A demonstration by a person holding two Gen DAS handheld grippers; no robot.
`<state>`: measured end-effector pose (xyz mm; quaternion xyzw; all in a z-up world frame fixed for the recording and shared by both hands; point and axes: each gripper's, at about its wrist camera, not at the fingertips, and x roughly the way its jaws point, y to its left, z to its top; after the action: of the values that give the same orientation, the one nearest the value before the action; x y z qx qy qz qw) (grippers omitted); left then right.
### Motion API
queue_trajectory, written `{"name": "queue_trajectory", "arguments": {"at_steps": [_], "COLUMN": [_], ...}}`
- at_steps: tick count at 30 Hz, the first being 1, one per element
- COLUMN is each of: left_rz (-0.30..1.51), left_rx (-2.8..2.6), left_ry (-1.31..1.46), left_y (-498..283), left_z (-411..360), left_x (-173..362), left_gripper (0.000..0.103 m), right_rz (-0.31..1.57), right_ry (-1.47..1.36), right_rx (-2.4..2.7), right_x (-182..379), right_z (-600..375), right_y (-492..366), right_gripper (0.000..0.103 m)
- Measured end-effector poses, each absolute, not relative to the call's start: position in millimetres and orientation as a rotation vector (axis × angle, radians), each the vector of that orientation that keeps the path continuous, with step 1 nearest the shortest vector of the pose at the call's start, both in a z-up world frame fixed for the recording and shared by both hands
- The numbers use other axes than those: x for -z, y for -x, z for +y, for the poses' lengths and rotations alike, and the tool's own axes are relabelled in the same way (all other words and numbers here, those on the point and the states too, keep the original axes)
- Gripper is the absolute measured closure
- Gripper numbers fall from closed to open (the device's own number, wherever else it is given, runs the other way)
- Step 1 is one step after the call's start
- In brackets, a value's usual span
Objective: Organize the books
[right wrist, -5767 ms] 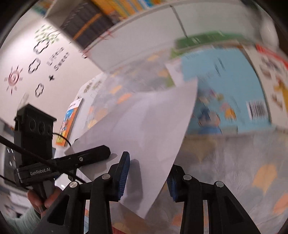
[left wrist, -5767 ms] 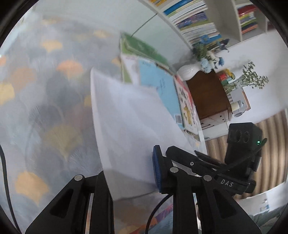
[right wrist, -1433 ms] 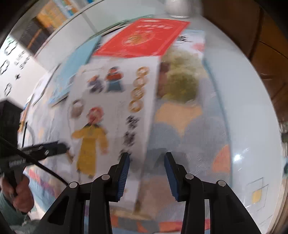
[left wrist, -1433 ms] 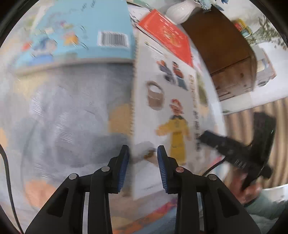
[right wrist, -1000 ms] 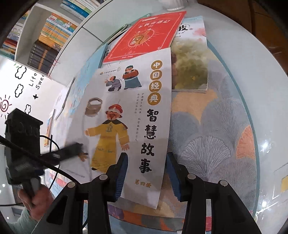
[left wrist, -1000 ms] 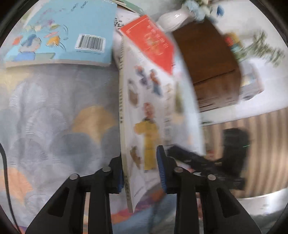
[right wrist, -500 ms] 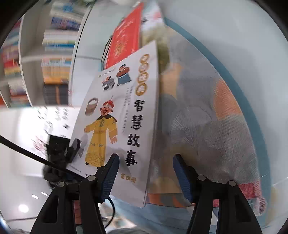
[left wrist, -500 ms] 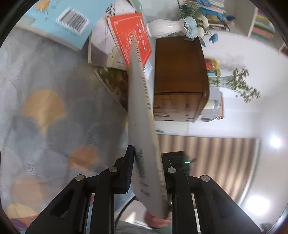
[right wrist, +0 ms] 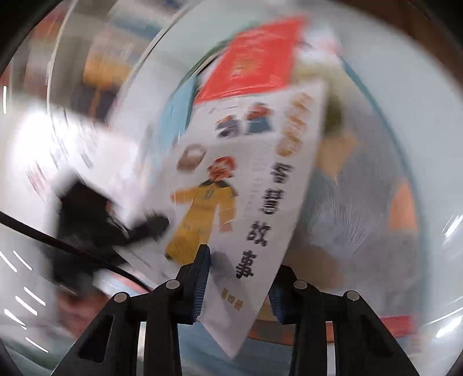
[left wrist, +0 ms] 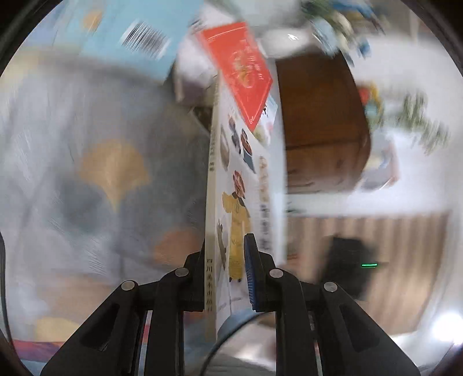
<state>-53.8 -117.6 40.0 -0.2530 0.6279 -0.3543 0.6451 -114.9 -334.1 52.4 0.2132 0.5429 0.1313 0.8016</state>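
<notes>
A white story book [left wrist: 240, 185] with a yellow-robed figure on its cover is lifted off the rug and stands on edge. My left gripper [left wrist: 224, 269] is shut on its lower spine edge. In the right wrist view the same story book [right wrist: 260, 185] runs down between the fingers of my right gripper [right wrist: 238, 286]. Those jaws are closing on its lower corner: the left pad [right wrist: 202, 277] lies against the cover and the other pad is hidden behind the book. A red book [left wrist: 240, 66] and a light blue book [left wrist: 136, 26] lie on the rug beyond.
A patterned grey and orange rug [left wrist: 101, 173] covers the floor on the left. A brown wooden cabinet [left wrist: 318, 130] stands to the right with a white vase [left wrist: 277, 37] beside it. Shelves of books [right wrist: 98, 69] show blurred at the upper left of the right wrist view.
The story book was lifted from flat on the rug to standing on edge in my left gripper. My right gripper's jaws widened, then closed in on the book's lower corner. Both views are now motion-blurred.
</notes>
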Motion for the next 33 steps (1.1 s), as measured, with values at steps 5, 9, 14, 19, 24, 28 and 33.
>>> {"name": "queue_trajectory", "arguments": {"at_steps": [5, 9, 14, 19, 24, 28, 33], "left_rz": [1.326, 1.285, 1.181, 1.093, 1.054, 1.038, 1.038], "left_rx": [0.823, 0.908, 0.931, 0.81, 0.626, 0.55, 0.507], "left_ry": [0.299, 0.307, 0.308, 0.365, 0.388, 0.425, 0.503], "left_y": [68.4, 70.0, 58.1, 15.1, -37.7, -70.7, -120.1], "left_z": [-127.5, -114.7, -72.5, 20.4, 110.8, 176.5, 239.5], "left_x": [-81.3, -104.0, -136.2, -149.5, -144.5, -132.0, -103.7], "left_gripper": [0.088, 0.087, 0.087, 0.087, 0.087, 0.087, 0.084], "right_rz": [1.112, 1.056, 0.977, 0.925, 0.924, 0.94, 0.991], "right_ry": [-0.242, -0.159, -0.065, -0.018, 0.027, -0.024, -0.068], "right_rx": [-0.288, -0.245, -0.248, -0.32, -0.326, -0.365, -0.388], "right_x": [-85.9, -120.4, -164.6, -176.9, -158.7, -143.9, -123.8], "right_z": [-302.9, -287.9, -230.5, -138.6, -36.4, 16.5, 62.4], "right_y": [131.9, 145.2, 120.0, 52.9, -13.2, -63.9, -128.9], "right_gripper": [0.065, 0.065, 0.064, 0.063, 0.063, 0.063, 0.063]}}
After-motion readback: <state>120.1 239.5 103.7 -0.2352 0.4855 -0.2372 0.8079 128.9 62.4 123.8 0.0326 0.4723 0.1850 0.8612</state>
